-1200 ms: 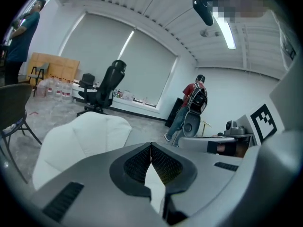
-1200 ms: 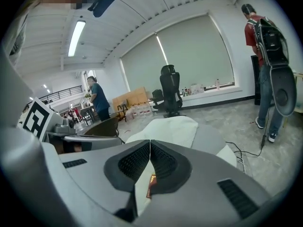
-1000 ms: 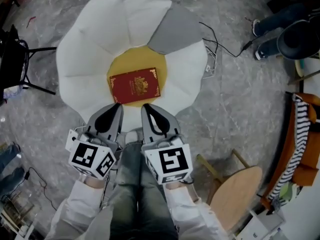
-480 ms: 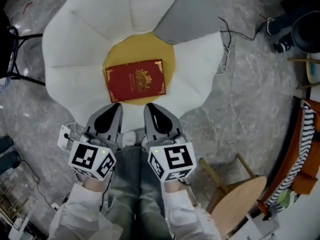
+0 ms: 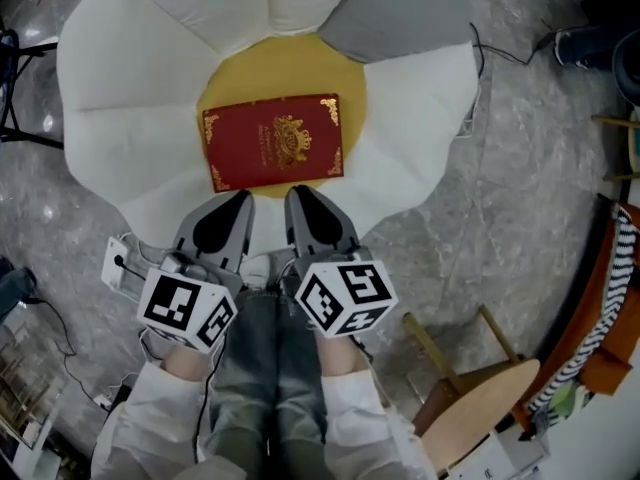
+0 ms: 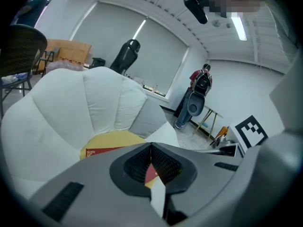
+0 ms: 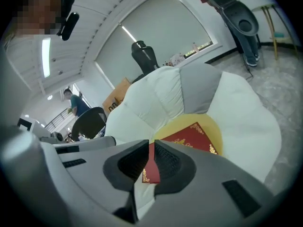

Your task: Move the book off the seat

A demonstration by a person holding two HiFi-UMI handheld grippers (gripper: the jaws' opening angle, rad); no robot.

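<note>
A red book (image 5: 272,140) with gold ornament lies flat on the yellow centre of a flower-shaped seat (image 5: 130,78) that has white petals and one grey petal. My left gripper (image 5: 238,200) and right gripper (image 5: 298,196) hover side by side just short of the book's near edge, over the front petal. Both are shut and hold nothing. In the left gripper view the left gripper (image 6: 151,145) points at the seat (image 6: 71,108), and a strip of the book (image 6: 102,151) shows. In the right gripper view the book (image 7: 191,137) lies just beyond the right gripper (image 7: 152,143).
A wooden stool (image 5: 480,408) stands at the lower right, beside an orange chair with a striped cloth (image 5: 610,308). Black chair legs (image 5: 15,88) are at the left. Cables (image 5: 490,48) run over the grey floor right of the seat. The person's jeans-clad legs (image 5: 270,368) are below the grippers.
The seat and book have come closer and slid down in the head view. Both grippers now sit nearer the book's near edge, still shut.
</note>
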